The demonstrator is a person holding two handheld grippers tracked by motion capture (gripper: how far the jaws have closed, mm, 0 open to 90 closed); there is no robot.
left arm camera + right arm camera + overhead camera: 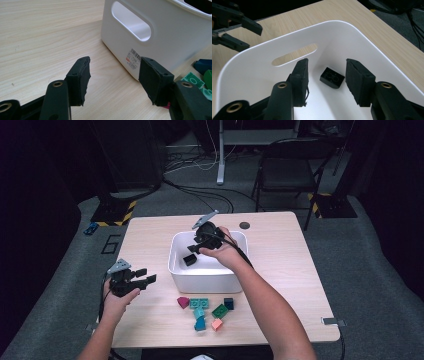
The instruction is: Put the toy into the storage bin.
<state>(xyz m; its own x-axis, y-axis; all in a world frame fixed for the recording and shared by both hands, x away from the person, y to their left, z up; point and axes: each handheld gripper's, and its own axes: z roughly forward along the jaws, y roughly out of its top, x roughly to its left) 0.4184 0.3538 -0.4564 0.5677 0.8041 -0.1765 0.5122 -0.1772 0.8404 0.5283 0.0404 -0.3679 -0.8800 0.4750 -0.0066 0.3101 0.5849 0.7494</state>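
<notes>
Inside the white bin (367, 45), a black brick (332, 78) lies between the wide-open right tongs (326, 75); left tongs (113, 75) gape empty.

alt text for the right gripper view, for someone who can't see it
The right gripper hangs open over a white bin, a black brick lying on the bin floor between its fingers. The left gripper sits beyond the bin on the wooden table.

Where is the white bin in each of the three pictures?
High view: the white bin sits mid-table, with the right gripper over it.
Left gripper view: the bin's outer wall, with its handle slot, is at upper right, beyond the open jaws.
Right gripper view: the bin's inside lies beneath the open jaws, a black brick on its floor.
Shared landmark: the handle slot.
</notes>
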